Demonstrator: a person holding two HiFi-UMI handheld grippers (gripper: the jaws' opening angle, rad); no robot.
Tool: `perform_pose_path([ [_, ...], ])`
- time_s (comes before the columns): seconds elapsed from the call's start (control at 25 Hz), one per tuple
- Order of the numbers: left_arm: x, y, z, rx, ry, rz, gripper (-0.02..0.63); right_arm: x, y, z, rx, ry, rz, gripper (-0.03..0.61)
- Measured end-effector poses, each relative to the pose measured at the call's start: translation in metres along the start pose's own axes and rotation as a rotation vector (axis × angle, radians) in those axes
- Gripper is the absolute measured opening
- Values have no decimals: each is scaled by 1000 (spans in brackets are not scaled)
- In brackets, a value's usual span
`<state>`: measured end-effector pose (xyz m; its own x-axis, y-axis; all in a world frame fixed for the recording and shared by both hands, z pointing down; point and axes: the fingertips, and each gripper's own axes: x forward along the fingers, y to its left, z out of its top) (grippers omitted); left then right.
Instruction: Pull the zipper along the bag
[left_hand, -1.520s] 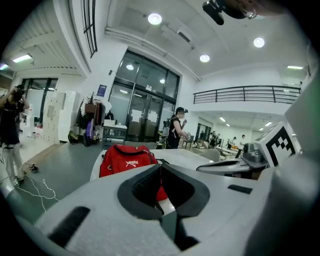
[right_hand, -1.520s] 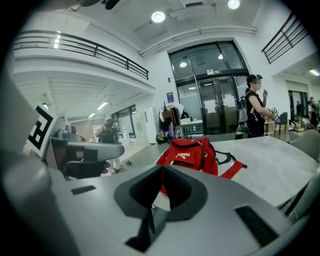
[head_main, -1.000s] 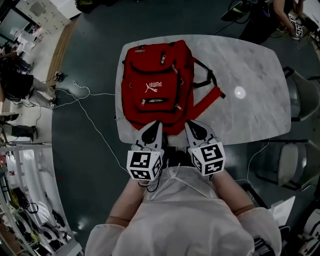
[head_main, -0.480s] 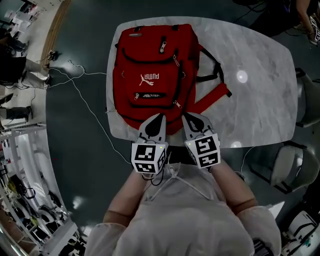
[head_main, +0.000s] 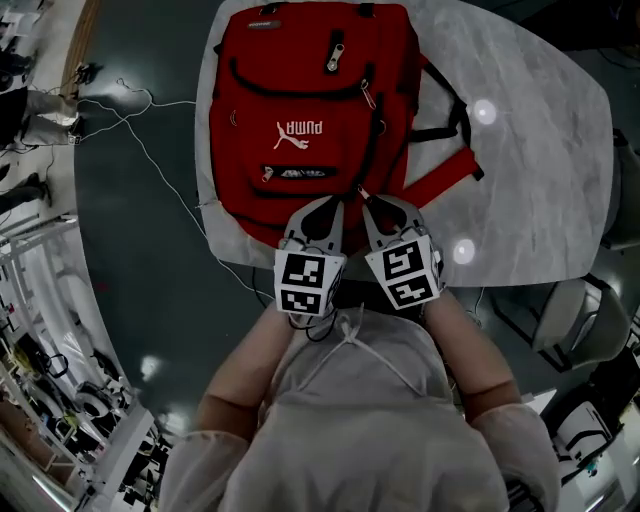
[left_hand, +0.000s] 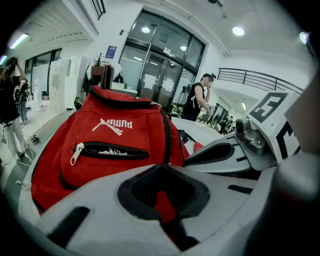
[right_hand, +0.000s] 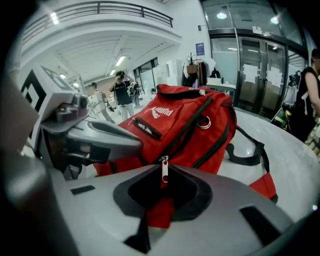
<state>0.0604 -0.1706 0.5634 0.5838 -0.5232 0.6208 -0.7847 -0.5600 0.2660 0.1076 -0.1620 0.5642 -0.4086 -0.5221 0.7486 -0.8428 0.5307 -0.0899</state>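
A red backpack lies flat on the marble table, its bottom end toward me. Both grippers sit side by side over that near end. My right gripper is shut, and a small metal zipper pull stands pinched between its tips, at the near end of the black main zipper. My left gripper is shut too, its tips over the bag's bottom edge with nothing visibly pinched; only red fabric shows through its hollow. The front pocket zipper lies closed ahead of it.
The black and red shoulder straps trail off the bag to the right on the table. A white cable runs over the dark floor at left. Chairs stand by the table's right side. People stand in the background of both gripper views.
Both grippers have moved forward from the table's near edge onto the backpack's bottom end. The view has shifted, so the bag now sits higher and larger in frame.
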Motion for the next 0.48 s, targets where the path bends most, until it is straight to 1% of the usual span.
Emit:
perform_pose_path([
  [0.12,9,2,-6,-34,12,-10,20,10,1,-6,-18,37,5,31],
  [0.28,17,8,-13,-53,25,5,20,16,1,-9,-52,66,9,31],
  [0.48,26,13,-20,-89,77,-17,20,24,6,-11,-201,102,-25,31],
])
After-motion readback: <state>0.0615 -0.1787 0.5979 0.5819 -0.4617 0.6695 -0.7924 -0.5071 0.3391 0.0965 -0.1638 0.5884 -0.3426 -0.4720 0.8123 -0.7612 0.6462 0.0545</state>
